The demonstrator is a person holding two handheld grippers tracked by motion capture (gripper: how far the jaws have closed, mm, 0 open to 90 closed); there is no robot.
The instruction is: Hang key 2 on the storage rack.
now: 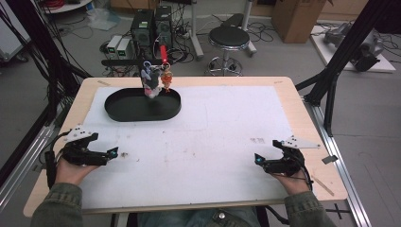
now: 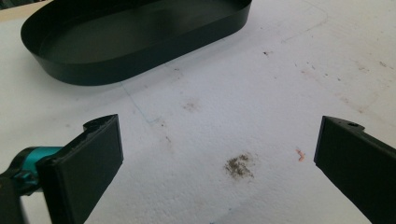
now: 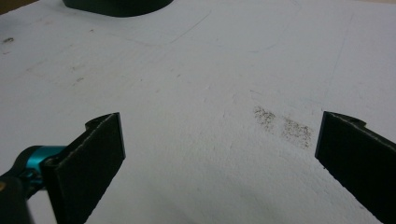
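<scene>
Left gripper (image 2: 219, 154) resting low on the white surface (image 2: 261, 93), jaws spread wide, nothing between them. Ahead and left of those jaws, well apart: black oval tray (image 2: 116, 60), interior bare. Right gripper (image 3: 219, 149) likewise released, tray (image 3: 116, 5) far ahead. Beyond the tray, a hanging bundle of small toys (image 1: 156, 78).
</scene>
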